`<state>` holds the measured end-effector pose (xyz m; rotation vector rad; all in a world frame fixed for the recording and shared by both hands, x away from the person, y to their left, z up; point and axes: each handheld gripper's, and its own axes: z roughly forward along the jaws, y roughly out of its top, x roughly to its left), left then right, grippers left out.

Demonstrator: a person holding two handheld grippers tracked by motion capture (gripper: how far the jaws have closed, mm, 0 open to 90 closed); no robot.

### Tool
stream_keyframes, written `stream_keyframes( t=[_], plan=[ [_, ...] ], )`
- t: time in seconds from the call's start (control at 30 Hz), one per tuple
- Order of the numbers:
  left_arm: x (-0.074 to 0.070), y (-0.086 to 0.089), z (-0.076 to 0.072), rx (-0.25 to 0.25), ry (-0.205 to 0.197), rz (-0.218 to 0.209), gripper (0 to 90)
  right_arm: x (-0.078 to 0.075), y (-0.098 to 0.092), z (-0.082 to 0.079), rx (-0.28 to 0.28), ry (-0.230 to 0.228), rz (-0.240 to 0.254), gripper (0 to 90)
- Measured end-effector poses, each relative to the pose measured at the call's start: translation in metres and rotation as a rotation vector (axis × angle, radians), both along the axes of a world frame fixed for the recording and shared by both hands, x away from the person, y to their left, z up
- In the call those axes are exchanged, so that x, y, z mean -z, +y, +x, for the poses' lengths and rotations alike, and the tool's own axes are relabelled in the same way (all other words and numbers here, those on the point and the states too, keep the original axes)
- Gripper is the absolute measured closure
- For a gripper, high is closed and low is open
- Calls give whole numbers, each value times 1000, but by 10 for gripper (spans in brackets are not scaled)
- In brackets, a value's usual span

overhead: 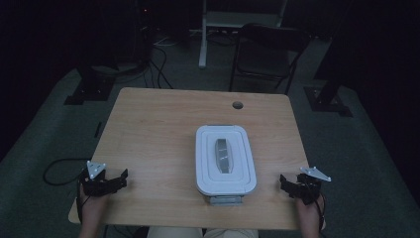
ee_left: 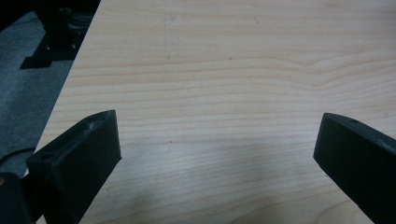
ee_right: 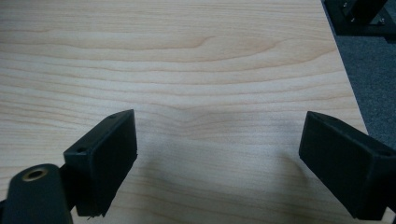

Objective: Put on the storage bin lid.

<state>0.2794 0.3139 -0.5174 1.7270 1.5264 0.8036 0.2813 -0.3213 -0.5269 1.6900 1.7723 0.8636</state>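
Wooden table (overhead: 148, 129); lidded white container (overhead: 225, 158) centre, contents hidden. Both grippers' jaws spread wide, empty.

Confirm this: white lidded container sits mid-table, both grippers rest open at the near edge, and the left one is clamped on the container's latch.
Not clamped. The high view shows the left gripper apart from the white lidded container, near the table corner; the left gripper view shows its jaws wide open over bare wood. The right gripper is likewise open.

Overhead; two close claw-cameras over table (overhead: 148, 129)
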Motion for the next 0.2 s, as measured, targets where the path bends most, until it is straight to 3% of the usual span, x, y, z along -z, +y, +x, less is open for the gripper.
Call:
stream_keyframes(
  t=[0.2],
  plan=[
    [1,-1,1,-12,1,3,13,0,-1,1,4,6,3,112]
  ],
)
